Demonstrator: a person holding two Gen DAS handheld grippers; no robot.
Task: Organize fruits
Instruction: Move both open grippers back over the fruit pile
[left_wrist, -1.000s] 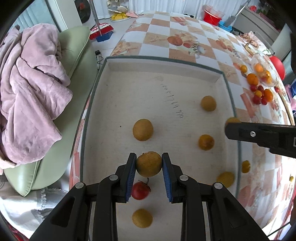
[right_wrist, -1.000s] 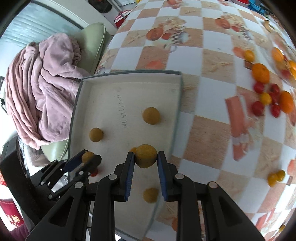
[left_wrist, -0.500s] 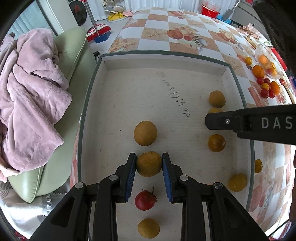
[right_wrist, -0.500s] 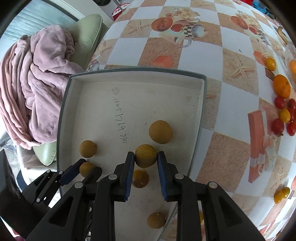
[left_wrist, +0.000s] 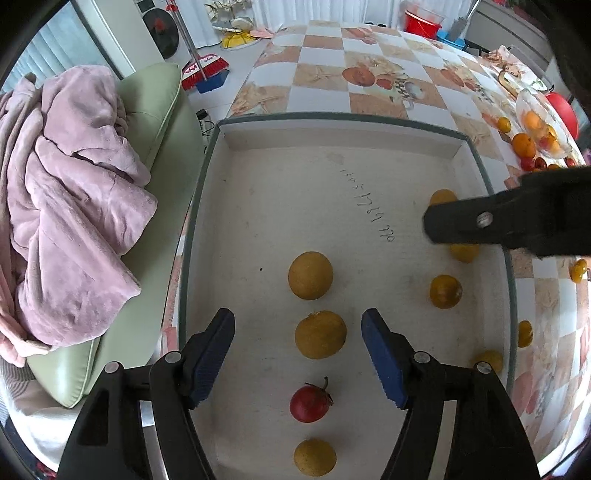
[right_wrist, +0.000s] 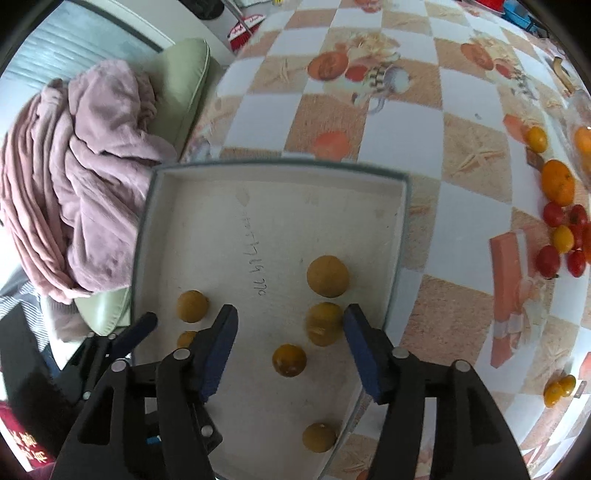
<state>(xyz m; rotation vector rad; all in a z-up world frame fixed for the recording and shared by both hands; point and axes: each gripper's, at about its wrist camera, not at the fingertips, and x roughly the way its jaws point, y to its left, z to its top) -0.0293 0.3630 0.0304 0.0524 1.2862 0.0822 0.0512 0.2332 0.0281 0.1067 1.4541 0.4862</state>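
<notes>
A white tray (left_wrist: 280, 192) with a grey rim sits on the checkered table and holds several brown-yellow round fruits and one red tomato (left_wrist: 309, 403). My left gripper (left_wrist: 297, 339) is open, its blue pads either side of a brown fruit (left_wrist: 320, 334) lying on the tray floor. My right gripper (right_wrist: 290, 334) is open above the tray (right_wrist: 207, 229); a blurred brown fruit (right_wrist: 324, 324) is just inside its right pad. The right gripper's arm (left_wrist: 517, 218) crosses the left wrist view at the right.
Loose oranges and red and yellow tomatoes (right_wrist: 561, 229) lie on the tablecloth right of the tray, near a glass bowl (left_wrist: 543, 129). A green cushion with a pink blanket (left_wrist: 74, 199) lies left of the table. A red bucket (left_wrist: 421, 18) stands far back.
Both grippers have opened and let go of their brown fruits, which now sit in the tray. The right gripper moved further over the tray.
</notes>
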